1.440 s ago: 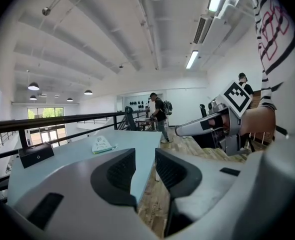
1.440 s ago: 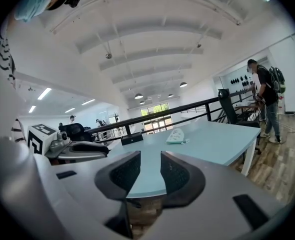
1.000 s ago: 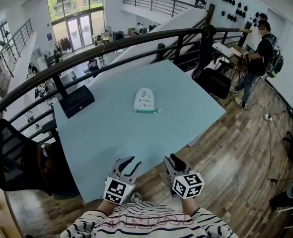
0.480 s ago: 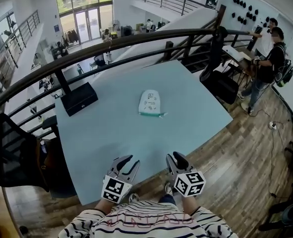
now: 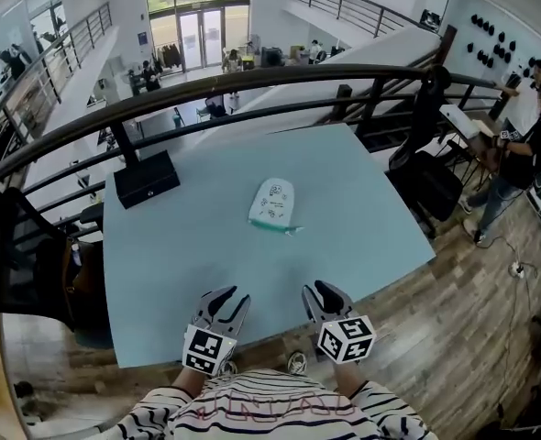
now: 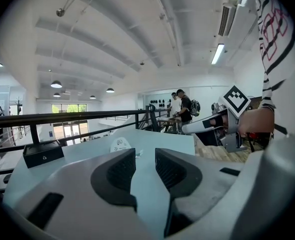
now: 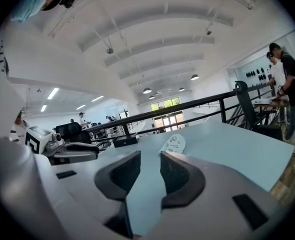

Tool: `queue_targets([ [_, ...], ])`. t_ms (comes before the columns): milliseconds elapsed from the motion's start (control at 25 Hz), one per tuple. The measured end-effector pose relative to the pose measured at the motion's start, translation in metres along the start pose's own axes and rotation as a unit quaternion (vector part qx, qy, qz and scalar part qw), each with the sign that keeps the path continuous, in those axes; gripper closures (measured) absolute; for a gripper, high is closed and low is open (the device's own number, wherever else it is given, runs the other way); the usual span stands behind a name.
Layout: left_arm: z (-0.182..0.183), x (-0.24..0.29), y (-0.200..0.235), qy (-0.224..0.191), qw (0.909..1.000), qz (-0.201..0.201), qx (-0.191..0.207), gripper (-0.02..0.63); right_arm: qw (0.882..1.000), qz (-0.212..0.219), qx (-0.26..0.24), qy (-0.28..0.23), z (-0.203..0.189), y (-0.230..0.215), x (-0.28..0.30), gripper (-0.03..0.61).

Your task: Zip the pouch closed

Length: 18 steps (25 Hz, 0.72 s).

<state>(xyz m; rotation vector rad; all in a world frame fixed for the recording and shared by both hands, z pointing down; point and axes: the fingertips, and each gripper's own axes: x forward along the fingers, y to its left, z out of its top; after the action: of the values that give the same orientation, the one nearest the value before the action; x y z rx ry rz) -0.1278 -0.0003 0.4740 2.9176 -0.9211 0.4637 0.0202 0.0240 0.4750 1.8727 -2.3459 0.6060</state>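
A white pouch (image 5: 272, 203) with a teal edge lies flat near the middle of the light blue table (image 5: 179, 255); its zip pull sticks out at its near right corner. It shows small and far ahead in the left gripper view (image 6: 119, 144) and in the right gripper view (image 7: 173, 144). My left gripper (image 5: 223, 299) hovers at the table's near edge, open and empty (image 6: 145, 156). To its right, my right gripper (image 5: 320, 293) is also open with nothing between its jaws (image 7: 150, 159). Both point toward the pouch, well short of it.
A black box (image 5: 147, 178) sits at the table's far left corner. A dark railing (image 5: 252, 85) runs behind the table. A black chair (image 5: 14, 255) stands to the left, dark bags (image 5: 431, 186) to the right, and a person (image 5: 527, 154) stands further right.
Both grippers have moved forward from over the floor to the table's near edge. The view has shifted with them. The pouch has stayed in place.
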Motion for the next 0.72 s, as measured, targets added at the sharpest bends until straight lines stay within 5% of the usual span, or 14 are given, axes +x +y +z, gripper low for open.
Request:
queue_targets([
  [720,0.020,0.079,-0.045,0.012,0.9919,0.122,-0.033,0.515,0.995,0.082,-0.044,0.043,0.008,-0.127,0.008,0.460],
])
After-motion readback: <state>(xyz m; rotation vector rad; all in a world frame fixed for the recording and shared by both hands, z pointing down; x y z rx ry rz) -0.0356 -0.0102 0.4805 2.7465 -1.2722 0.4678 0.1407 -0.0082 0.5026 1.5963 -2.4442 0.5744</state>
